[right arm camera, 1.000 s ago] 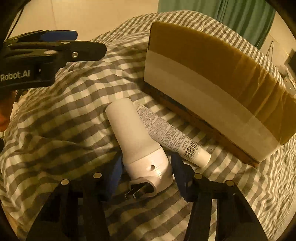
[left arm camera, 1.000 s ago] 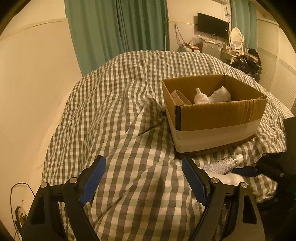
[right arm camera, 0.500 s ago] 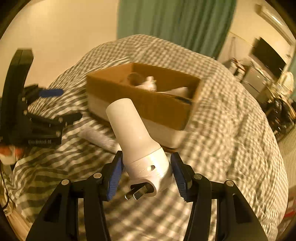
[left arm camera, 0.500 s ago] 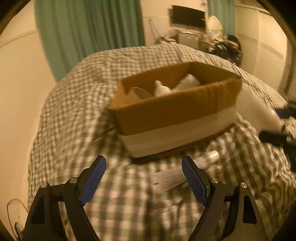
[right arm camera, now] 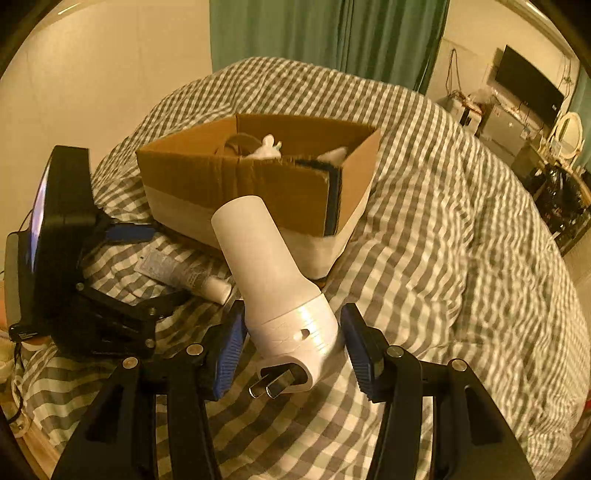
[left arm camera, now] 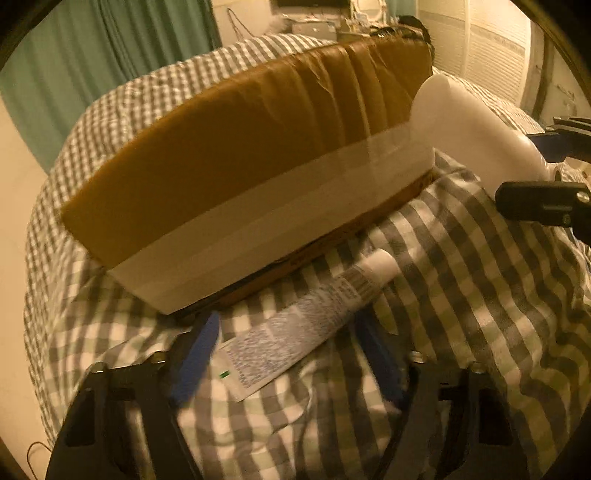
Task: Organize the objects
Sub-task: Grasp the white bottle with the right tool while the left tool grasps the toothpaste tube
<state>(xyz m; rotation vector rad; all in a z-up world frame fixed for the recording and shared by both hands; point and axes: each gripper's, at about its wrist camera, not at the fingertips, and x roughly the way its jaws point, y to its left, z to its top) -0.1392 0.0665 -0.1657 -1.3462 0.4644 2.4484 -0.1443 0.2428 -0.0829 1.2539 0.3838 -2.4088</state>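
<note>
A white printed tube lies on the checked bedcover in front of the cardboard box. My left gripper straddles the tube and its jaws are closing, but the blue pads stand off it. My right gripper is shut on a white plug-in device with two metal prongs. It holds the device tilted above the bed, just right of the box's near corner. The right wrist view shows the tube between the left gripper's fingers. The open box holds several white items.
The checked bedcover bulges and falls away on the right. Green curtains hang behind the bed. A wall television and a cluttered desk stand far right. Cables lie on the floor at the lower left.
My left gripper swung right and down to the tube, and its jaws narrowed around it. My right gripper lifted the white device off the bed and carried it to the right, beside the box.
</note>
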